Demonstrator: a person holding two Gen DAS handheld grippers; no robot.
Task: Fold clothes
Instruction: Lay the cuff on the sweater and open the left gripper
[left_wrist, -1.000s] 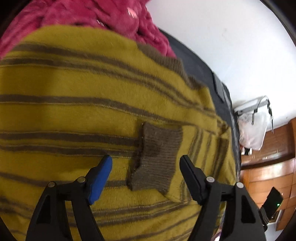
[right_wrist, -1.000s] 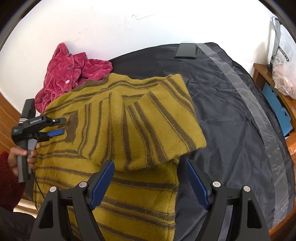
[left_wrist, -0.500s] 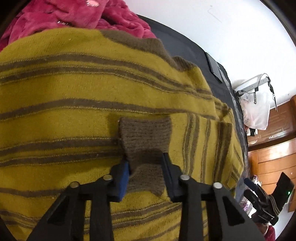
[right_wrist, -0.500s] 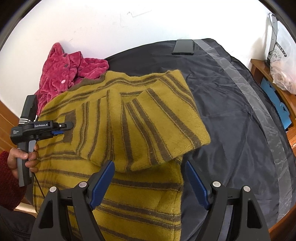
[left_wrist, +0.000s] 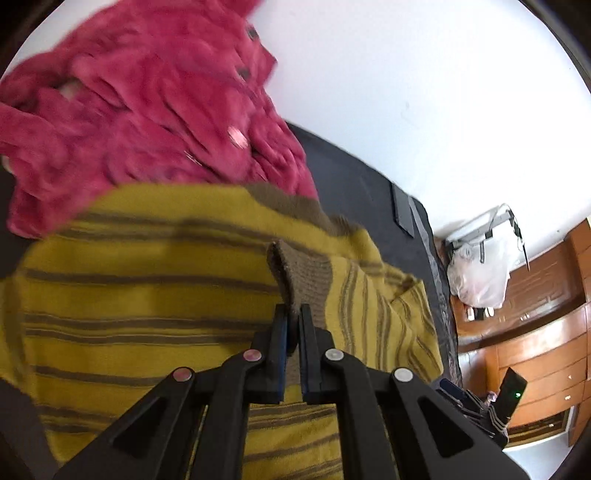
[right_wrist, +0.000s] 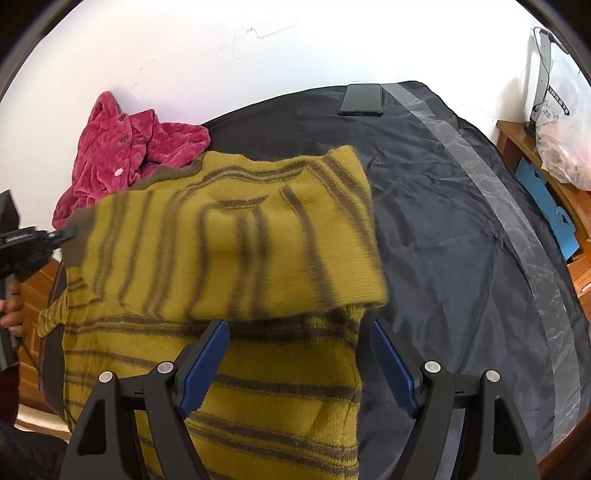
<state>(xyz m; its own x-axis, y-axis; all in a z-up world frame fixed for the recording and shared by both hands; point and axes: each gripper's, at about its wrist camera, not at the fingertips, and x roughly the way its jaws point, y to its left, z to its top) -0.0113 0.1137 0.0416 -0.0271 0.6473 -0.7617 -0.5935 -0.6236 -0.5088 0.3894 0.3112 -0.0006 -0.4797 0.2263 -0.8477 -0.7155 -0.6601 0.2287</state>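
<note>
I see my left gripper (left_wrist: 291, 314) pinched tight on the brown cuff (left_wrist: 306, 273) of the sweater (right_wrist: 236, 251). Its jaws have just been closing, and the cuff sits squeezed between them. The cuff stands up above the yellow cloth with brown stripes. From the right view, the left gripper (right_wrist: 68, 232) shows at the left edge, with a hand (right_wrist: 13, 314) on its handle, and the sleeve is stretched out from it across the sweater. The sleeve looks blurry. My right gripper (right_wrist: 299, 354) is wide open with nothing between its blue pads (right_wrist: 203, 365). It hangs over the lower part of the sweater. The sweater lies on the left side of a dark sheet (right_wrist: 461, 236) on the bed. A red top (right_wrist: 125, 162) is bunched up behind the sweater, touching its collar end, next to the white wall (right_wrist: 258, 55). A phone (right_wrist: 361, 99) lies flat on the far edge of the sheet, well apart from the sweater. A plastic bag (right_wrist: 561, 140) sits at the right.
</note>
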